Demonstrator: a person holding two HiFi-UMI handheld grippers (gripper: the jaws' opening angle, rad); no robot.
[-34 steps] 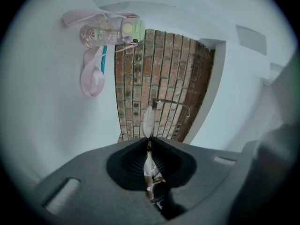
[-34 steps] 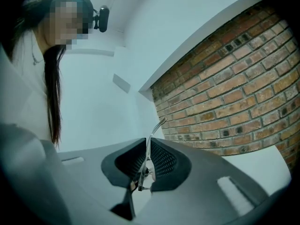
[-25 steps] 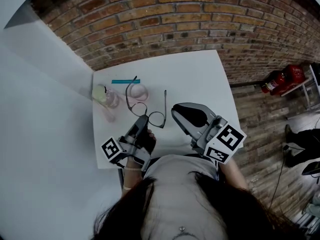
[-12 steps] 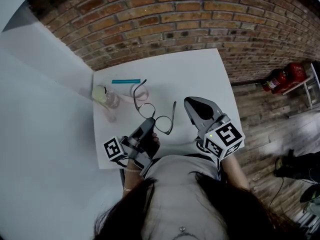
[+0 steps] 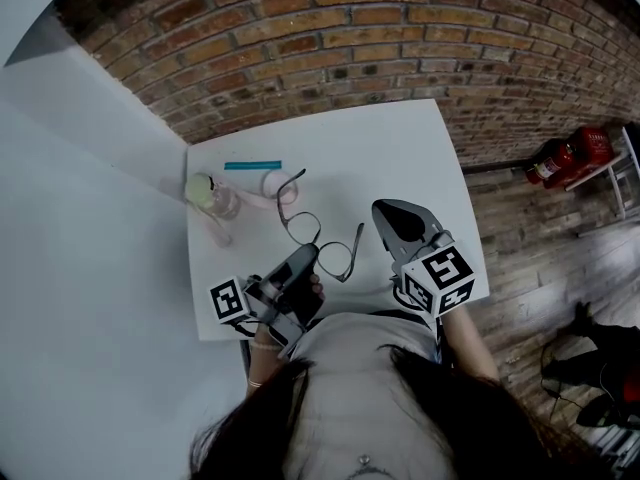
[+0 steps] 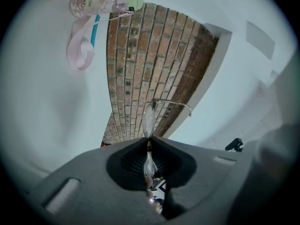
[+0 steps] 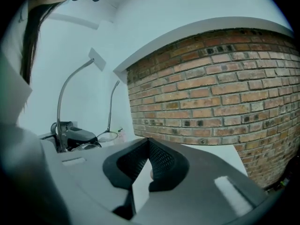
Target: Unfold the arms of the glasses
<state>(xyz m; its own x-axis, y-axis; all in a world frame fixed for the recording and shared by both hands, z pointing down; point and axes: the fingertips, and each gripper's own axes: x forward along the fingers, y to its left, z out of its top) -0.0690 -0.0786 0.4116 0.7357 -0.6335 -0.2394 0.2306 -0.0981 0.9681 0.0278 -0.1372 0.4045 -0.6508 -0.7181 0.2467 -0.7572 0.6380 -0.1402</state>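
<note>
- Glasses (image 5: 322,236), seen from the head view, sit over the near part of the white desk (image 5: 400,153). They have thin dark rims, and both arms are swung out from the front. One arm points toward the brick wall (image 5: 380,28), the other toward the right tongs (image 5: 385,213).
- The left tongs (image 5: 305,256) hold the glasses by the near lens. The right tongs lie just beside the glasses, apart from them. A bottle (image 5: 215,194), a pink strap (image 5: 276,184) and a teal stick (image 5: 252,165) lie at the desk's far left. Whether the glasses touch the desk cannot be told from here.
- In the left gripper view, the left tongs (image 6: 149,142) are clenched on the rim. The glasses appear edge-on, with one lens rising past the tips and one arm reaching right. The other lens is hidden inside the tongs.
- In the right gripper view, the right tongs (image 7: 148,142) are pressed together with nothing between them. At far left the glasses show small, both arms standing upward, and the lenses are hard to make out.
</note>
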